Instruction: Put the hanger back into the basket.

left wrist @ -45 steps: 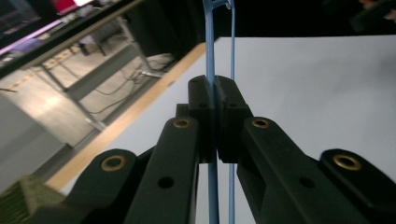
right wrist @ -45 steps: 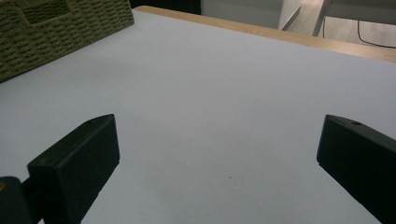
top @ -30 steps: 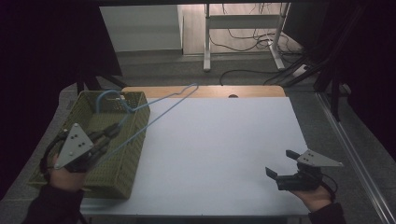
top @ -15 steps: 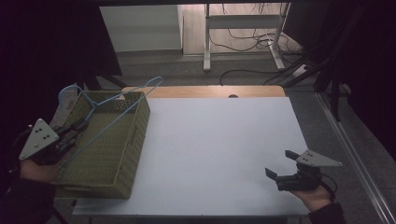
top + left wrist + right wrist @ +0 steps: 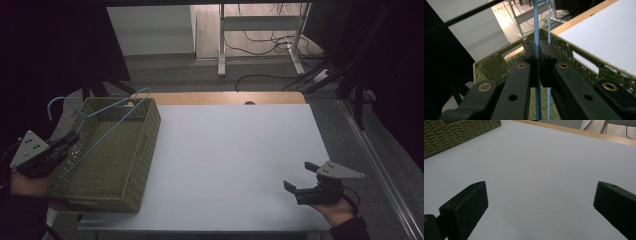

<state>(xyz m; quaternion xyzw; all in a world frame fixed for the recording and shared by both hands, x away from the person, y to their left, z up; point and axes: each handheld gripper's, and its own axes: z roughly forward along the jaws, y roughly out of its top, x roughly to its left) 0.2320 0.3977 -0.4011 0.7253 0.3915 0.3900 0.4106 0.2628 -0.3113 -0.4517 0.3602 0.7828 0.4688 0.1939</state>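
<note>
From the high view, the left tool (image 5: 70,141) has swung outward to the basket's (image 5: 145,150) left edge since a second ago, dragging the blue hanger (image 5: 102,125) off the white surface (image 5: 235,160) so it now lies across the basket. The left gripper view shows its jaws pinching the hanger's wire (image 5: 537,30). The right gripper view shows the right tool (image 5: 541,202) spread, idle over the surface; stowing looks nearly done.
</note>
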